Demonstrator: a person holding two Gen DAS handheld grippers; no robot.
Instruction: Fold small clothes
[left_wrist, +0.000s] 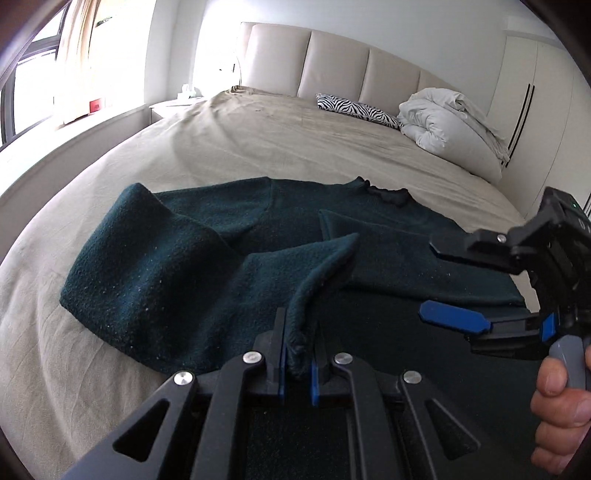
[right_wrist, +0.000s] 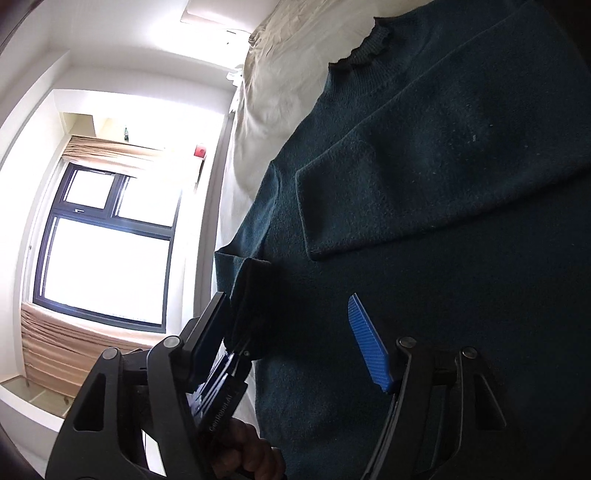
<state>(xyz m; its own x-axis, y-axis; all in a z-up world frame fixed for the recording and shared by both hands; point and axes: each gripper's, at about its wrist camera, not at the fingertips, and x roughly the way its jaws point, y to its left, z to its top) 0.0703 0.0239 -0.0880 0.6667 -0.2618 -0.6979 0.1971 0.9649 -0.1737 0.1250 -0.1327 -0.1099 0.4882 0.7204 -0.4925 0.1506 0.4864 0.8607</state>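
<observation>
Faint lettering runs along the body of the left gripper (right_wrist: 236, 354) as seen in the right wrist view; it looks like "GenRobot.AI", though the print is small and tilted. A small red label (left_wrist: 96, 105) sits on the sill by the window (left_wrist: 29, 99), its writing too small to read.

The sweater (left_wrist: 155, 266) is dark teal knit, flecked with pale lint, with a ruffled collar (left_wrist: 388, 194). It lies spread on the beige bed (left_wrist: 258, 140), collar toward the headboard (left_wrist: 332, 62). One sleeve (right_wrist: 424, 177) is folded across the chest and lies flat. The other sleeve is lifted off the body, arching up from the shoulder to the left gripper (left_wrist: 297, 354).

The left gripper's blue-padded fingers are nearly together, pinching the cuff of the lifted sleeve between them. The right gripper (left_wrist: 443, 284) hangs above the lower part of the sweater with its fingers wide apart and nothing between them; whether the lower finger touches the cloth cannot be told. A hand (left_wrist: 561, 406) holds its grey handle.

A zebra pillow (left_wrist: 354, 107) and a white duvet (left_wrist: 447, 118) lie near the headboard.
</observation>
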